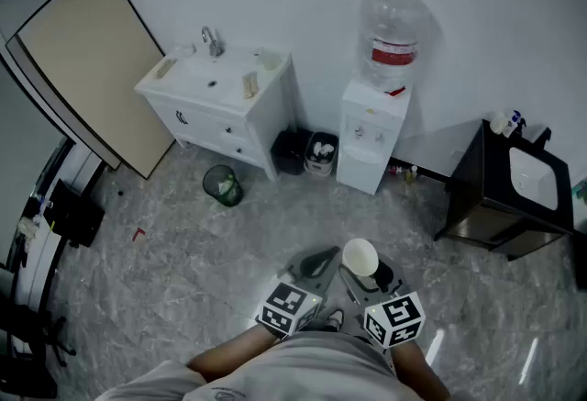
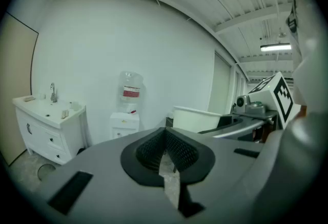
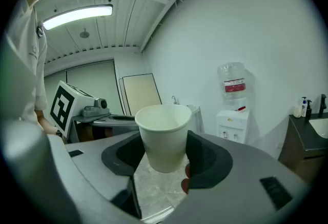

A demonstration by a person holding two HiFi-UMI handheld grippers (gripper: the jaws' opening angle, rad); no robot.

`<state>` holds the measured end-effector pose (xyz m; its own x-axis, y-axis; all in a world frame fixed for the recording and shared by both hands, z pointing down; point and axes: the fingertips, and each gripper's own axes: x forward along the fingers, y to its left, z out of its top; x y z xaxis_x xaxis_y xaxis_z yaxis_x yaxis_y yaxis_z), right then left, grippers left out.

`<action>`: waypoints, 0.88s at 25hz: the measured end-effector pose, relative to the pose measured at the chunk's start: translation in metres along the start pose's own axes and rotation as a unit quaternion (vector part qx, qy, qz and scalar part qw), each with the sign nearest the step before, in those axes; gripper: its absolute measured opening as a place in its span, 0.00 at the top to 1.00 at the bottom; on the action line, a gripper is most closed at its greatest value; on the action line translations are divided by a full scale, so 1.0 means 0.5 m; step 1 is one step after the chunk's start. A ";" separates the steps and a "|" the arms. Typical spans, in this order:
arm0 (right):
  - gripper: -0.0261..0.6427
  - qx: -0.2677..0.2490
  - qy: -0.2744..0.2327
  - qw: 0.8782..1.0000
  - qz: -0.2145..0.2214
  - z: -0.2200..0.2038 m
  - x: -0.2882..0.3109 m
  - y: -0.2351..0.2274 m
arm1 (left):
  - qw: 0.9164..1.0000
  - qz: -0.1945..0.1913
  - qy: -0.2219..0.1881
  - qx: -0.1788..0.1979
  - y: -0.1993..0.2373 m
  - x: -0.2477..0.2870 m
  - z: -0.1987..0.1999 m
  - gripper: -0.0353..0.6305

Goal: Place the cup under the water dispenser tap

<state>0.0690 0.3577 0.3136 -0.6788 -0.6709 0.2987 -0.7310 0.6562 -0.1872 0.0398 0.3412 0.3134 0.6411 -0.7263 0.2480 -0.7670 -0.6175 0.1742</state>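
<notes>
A white paper cup point(image 3: 162, 136) stands upright between the jaws of my right gripper point(image 3: 165, 159), which is shut on it; in the head view the cup point(image 1: 359, 256) shows from above, empty, in the right gripper point(image 1: 367, 272). My left gripper point(image 1: 316, 263) sits just left of it, its jaws shut with nothing in them point(image 2: 166, 159). The white water dispenser point(image 1: 371, 135) with its clear bottle point(image 1: 394, 38) stands against the far wall, well ahead of both grippers; it also shows small in the left gripper view, water dispenser point(image 2: 125, 118), and at the right of the right gripper view, water dispenser point(image 3: 233, 120).
A white sink cabinet point(image 1: 220, 105) stands left of the dispenser, with a green waste bin point(image 1: 223, 184) and dark bins point(image 1: 307, 153) on the marble floor between. A dark cabinet with a basin point(image 1: 514, 193) is at right. A board point(image 1: 87, 69) leans at left.
</notes>
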 end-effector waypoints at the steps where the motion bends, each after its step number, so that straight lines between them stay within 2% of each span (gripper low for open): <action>1: 0.57 0.000 0.000 1.000 0.000 0.000 -0.003 -0.002 | 1.000 0.000 0.000 0.000 -0.003 0.002 0.001 0.94; 12: 0.57 -0.001 -0.011 1.000 -0.004 0.018 -0.030 -0.044 | 1.000 -0.003 -0.002 0.008 -0.031 0.037 0.020 0.94; 22: 0.57 0.004 -0.017 1.000 0.001 0.026 -0.019 -0.087 | 1.000 0.009 -0.006 0.010 -0.018 0.069 0.021 0.94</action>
<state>0.1064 0.3312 0.3068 -0.6823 -0.6808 0.2666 -0.7299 0.6549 -0.1956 0.0692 0.3182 0.3102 0.6274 -0.7411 0.2391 -0.7780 -0.6099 0.1507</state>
